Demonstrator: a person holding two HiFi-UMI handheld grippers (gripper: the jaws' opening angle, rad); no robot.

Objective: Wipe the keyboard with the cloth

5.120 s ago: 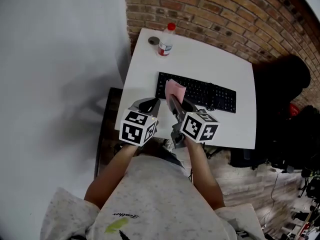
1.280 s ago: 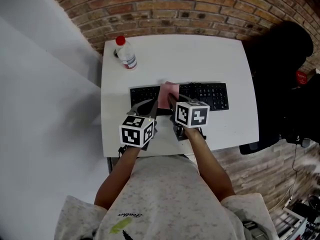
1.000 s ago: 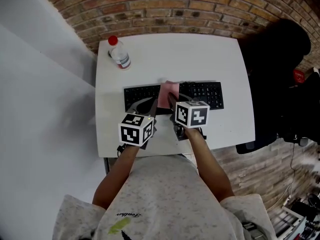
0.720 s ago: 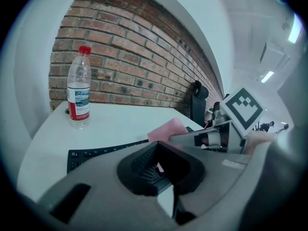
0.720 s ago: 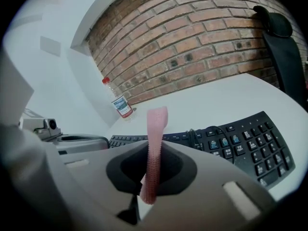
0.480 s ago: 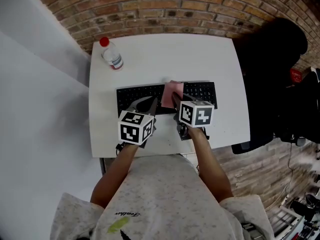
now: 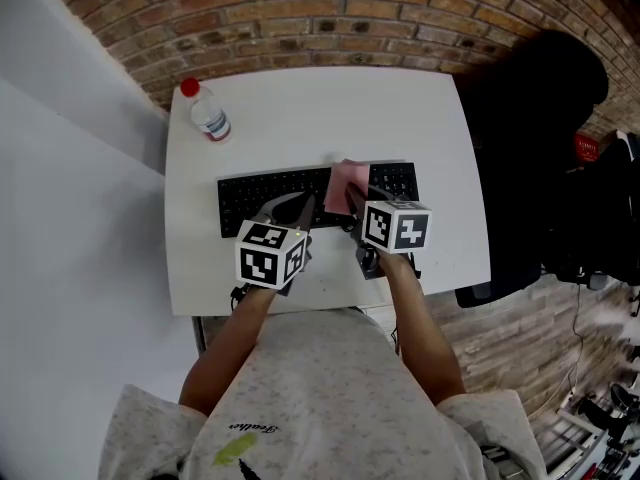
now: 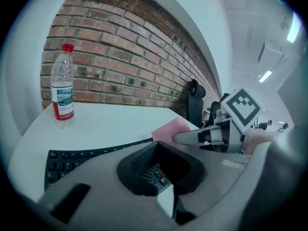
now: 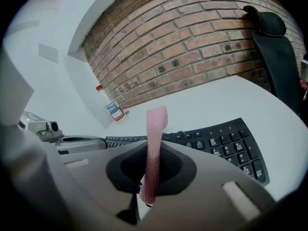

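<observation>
The right gripper (image 7: 352,200) was clenched on the pink cloth (image 7: 347,181): in its own view the jaws pinched the cloth's near end and the rest ran forward edge-on, away from the tool and over the keys. The black keyboard (image 7: 270,193) lay directly ahead of and under the jaw tips, its long axis running crosswise to the tool, left to right. Seen from the head view, the cloth covered a patch right of the keyboard's middle, with a short run of keys and the number pad to the tool's right and a much longer run to its left. Whether the cloth actually pressed on the keys could not be settled from any view. The left gripper (image 7: 292,208) sat just beside the right one, on its left, at the keyboard's near edge, its jaws together on nothing. The right gripper, being the one with the cloth, looked the only tool placed to wipe, and any stroke would probably have to travel sideways along that long axis. A capped water bottle (image 7: 207,114) stood well beyond the keyboard, far to the tool's left on the white table (image 7: 330,108).
</observation>
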